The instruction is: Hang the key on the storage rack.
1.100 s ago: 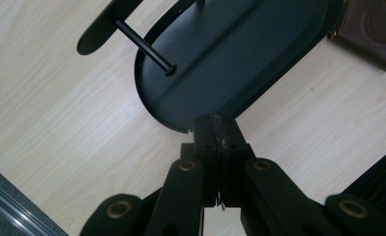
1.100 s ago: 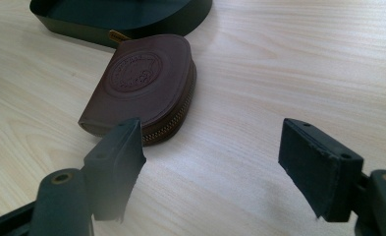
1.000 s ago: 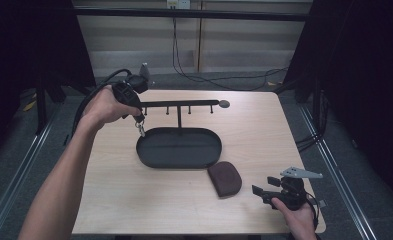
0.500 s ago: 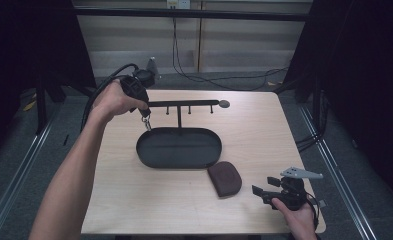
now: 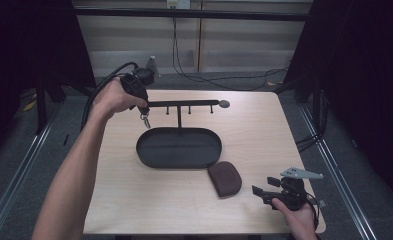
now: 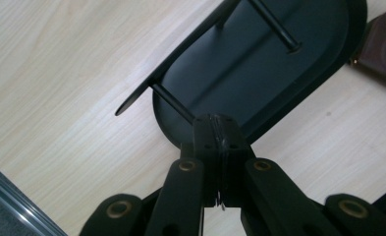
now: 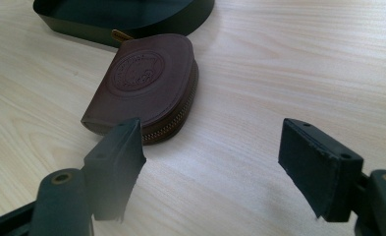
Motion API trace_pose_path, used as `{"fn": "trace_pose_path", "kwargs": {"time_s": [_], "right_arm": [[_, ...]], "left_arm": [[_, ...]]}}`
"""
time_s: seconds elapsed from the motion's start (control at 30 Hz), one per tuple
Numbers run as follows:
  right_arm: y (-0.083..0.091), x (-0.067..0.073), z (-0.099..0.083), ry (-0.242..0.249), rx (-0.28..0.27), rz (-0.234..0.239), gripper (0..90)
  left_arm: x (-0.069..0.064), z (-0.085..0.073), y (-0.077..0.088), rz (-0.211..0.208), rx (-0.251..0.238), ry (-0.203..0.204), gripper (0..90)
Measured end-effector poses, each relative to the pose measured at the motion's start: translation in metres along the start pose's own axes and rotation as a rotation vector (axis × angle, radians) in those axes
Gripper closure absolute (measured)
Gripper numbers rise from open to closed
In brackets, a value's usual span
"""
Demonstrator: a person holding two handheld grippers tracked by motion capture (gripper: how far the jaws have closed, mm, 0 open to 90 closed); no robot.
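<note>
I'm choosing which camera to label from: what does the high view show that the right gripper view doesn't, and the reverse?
High view: the left tongs shut on a key ring that dangles by the left end of the hook stand.
Right gripper view: close up on the brown pouch, its round embossed stamp and brass zip.
Shared: the brown pouch itself, the black tray behind it, and the open right tongs.

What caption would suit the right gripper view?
Open right tool hovers over the wooden table, facing a brown zipped pouch.
</note>
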State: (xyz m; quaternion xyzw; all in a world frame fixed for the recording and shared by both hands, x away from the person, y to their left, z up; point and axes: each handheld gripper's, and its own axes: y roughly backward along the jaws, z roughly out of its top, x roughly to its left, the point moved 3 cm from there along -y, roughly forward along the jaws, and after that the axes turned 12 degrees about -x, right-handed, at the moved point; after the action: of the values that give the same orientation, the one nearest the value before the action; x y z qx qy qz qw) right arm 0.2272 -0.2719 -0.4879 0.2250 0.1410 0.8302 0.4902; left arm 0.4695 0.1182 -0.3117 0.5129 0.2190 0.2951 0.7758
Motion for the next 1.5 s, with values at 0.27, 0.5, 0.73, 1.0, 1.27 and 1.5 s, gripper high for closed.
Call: {"fn": "trace_pose_path", "kwargs": {"time_s": [0.27,0.5,0.73,1.0,1.27,1.5], "right_arm": [[0.0,0.0,0.0,-0.001,0.0,-0.001,24.5],[-0.001,0.0,0.0,-0.005,0.007,0.001,24.5],[0.0,0.0,-0.001,-0.003,0.005,0.0,24.5],[-0.002,0.0,-0.001,0.0,0.014,0.0,24.4],[-0.002,0.0,-0.001,0.002,0.016,0.0,24.3],[-0.003,0.0,-0.001,-0.002,0.017,-0.003,24.3]], "left_arm": [[0.005,0.001,-0.003,0.009,-0.001,0.01,89.2],[0.009,0.003,-0.001,0.038,-0.029,0.042,89.1],[0.012,0.003,-0.006,0.041,-0.037,0.046,88.9],[0.008,0.002,-0.004,0.031,-0.028,0.032,86.8],[0.008,-0.007,0.002,0.023,-0.033,0.052,83.7],[0.015,-0.024,0.007,0.028,-0.06,0.082,75.5]]}}
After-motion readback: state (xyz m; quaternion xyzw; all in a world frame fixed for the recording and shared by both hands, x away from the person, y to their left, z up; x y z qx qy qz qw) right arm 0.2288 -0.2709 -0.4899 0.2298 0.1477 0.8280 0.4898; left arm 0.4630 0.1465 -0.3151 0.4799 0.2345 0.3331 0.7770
